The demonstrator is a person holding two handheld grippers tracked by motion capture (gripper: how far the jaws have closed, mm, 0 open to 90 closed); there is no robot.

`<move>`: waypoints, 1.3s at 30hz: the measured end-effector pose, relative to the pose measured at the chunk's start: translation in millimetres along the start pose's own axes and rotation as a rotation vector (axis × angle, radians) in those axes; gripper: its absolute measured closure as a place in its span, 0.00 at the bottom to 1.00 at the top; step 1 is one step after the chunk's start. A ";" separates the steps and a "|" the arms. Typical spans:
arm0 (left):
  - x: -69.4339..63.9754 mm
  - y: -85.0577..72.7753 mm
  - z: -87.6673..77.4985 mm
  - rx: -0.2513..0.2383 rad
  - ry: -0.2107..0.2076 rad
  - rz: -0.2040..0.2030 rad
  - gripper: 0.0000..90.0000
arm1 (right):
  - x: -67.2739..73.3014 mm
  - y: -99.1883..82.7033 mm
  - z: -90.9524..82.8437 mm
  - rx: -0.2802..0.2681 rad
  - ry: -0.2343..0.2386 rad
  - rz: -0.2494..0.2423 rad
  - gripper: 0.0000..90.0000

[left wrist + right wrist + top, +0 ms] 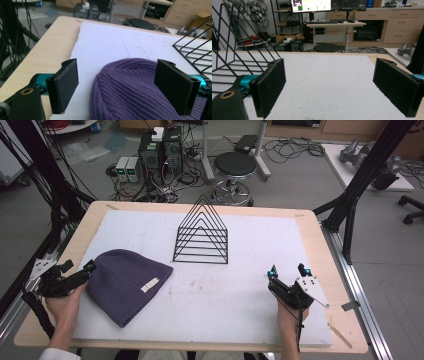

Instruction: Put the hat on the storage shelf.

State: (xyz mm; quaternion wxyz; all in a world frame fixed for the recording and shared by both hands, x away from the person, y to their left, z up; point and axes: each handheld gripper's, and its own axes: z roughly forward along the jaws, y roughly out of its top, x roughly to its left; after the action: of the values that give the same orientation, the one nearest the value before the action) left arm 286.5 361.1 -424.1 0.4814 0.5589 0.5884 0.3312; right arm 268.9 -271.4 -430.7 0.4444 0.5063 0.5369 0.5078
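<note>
Reaching for the purple beanie (127, 284) with the left gripper (90, 267), jaws spread wide and nothing between them yet. The beanie lies flat on the white mat (240, 285) near the table's (320, 255) front-left corner, crown toward the left edge, small label facing up. In the left gripper view the crown of the knit (130, 87) sits between the two pads, one pad over bare mat on one side and the other over the far slope of the crown; contact is hard to tell, looks just short.

Risks as I see them:
- Closing this high up probably pinches a single layer of knit; the hat then stretches and drags rather than lifts.
- The soft fabric can slip off the flat pads if the bite is shallow.
- Pushing in further may bunch the beanie across the mat instead of capturing it.

Right gripper (289, 272) sits near the front-right corner, jaws fully apart, empty, hovering over bare mat. The black wire rack (202, 234) stands toward the back centre, well apart from both.
</note>
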 end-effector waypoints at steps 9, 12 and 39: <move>2.3 -0.7 5.1 0.081 0.019 -0.010 0.22 | 1.5 -0.2 0.5 0.004 0.005 -0.007 0.12; 1.5 -0.4 6.4 0.107 0.022 -0.010 0.22 | 1.7 -0.3 0.7 0.005 0.005 -0.009 0.12; -5.8 -13.3 29.2 0.366 0.021 -0.024 0.25 | 2.1 -0.5 1.5 0.011 0.006 -0.017 0.12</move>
State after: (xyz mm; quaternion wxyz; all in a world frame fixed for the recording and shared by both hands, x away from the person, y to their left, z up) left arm 308.8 349.1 -444.5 0.3693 0.6264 0.6507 0.2187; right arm 270.1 -269.1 -431.3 0.4443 0.5024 0.5456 0.5025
